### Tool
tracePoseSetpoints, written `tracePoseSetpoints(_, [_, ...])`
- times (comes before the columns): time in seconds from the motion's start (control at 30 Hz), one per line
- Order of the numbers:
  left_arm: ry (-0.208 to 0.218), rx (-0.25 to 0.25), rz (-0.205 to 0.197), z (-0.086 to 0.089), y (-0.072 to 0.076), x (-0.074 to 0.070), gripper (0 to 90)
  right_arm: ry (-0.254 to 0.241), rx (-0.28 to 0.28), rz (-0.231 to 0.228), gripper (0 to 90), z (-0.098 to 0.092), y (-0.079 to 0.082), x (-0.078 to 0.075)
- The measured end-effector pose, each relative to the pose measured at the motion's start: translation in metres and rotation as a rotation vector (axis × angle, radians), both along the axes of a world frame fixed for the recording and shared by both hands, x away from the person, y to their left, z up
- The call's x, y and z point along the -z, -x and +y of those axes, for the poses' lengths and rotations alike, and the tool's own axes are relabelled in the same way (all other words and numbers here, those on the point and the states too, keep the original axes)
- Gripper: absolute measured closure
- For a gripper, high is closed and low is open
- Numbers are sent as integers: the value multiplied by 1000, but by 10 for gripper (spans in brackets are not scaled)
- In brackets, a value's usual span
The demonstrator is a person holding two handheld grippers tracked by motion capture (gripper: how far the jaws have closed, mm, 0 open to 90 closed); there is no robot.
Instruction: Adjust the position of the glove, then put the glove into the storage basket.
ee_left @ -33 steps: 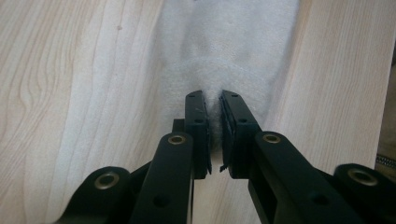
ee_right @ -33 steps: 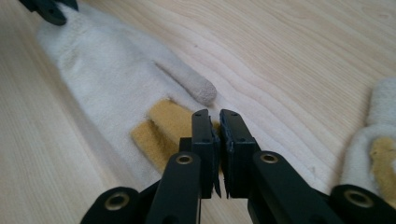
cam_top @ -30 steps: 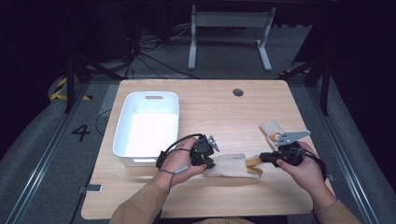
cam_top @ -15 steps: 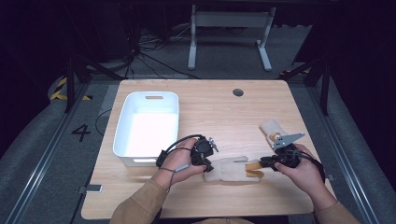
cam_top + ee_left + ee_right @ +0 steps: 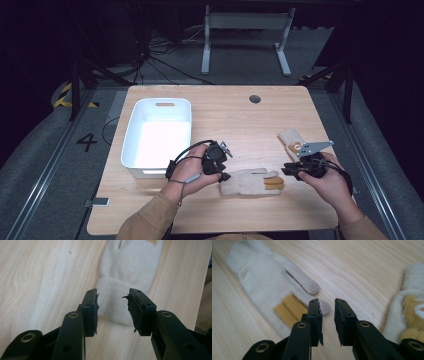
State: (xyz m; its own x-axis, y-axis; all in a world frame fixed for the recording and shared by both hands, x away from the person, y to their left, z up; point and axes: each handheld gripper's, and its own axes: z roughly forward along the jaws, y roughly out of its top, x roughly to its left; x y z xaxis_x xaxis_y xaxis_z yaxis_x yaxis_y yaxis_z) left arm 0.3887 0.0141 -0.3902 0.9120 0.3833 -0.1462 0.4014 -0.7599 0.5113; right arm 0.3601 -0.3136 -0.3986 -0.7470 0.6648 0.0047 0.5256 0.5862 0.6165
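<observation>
Kid: Gloves! How many gloves are on the table (image 5: 235, 115)?

Helper: Two. One cream glove (image 5: 250, 182) lies flat near the front edge, between the two hands. The other glove (image 5: 290, 138) lies nearer the right edge, just behind the right hand.

Kid: Why does the flat one lie so straight?

Helper: I think it is laid out neat, so the second glove can go with it. Its cuff points to the left gripper (image 5: 222, 172) and its fingers point to the right gripper (image 5: 286, 171).

Kid: Are the grippers holding it?

Helper: No. Both have just been opening. In the left gripper view the jaws stand apart, one on each side of the cuff (image 5: 113, 302), and the pads do not press it. In the right gripper view the jaws stand apart too, with bare wood between them, right at a glove fingertip (image 5: 324, 307).

Kid: So why are they so close to it?

Helper: It looks like they are letting go of each end.

Kid: What is the white box?

Helper: One white bin (image 5: 134, 146), near the left edge. I guess the gloves may go in there.

Kid: How many grippers?

Helper: Two, one in each hand.
</observation>
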Motion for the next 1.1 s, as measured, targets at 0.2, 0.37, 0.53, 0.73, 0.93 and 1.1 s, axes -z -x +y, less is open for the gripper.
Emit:
tracePoseSetpoints(0.2, [65,-62,-16,10,0,-10,599,-30,26,-26,733,-4,-1,-4])
tracePoseSetpoints(0.37, [77,-96,-19,16,-1,-12,584,-55,63,-56,712,-10,-2,-6])
tracePoseSetpoints(0.53, [69,-110,-22,21,-2,-12,572,-76,100,-71,685,-17,-7,-8])
tracePoseSetpoints(0.73, [75,-137,-25,27,0,-11,562,-98,167,-81,656,-32,-16,-8])
tracePoseSetpoints(0.93, [80,-143,-32,30,0,-12,547,-118,252,-78,648,-49,-25,-2])
tracePoseSetpoints(1.1, [78,-144,-26,30,0,-10,546,-126,297,-79,651,-63,-32,3])
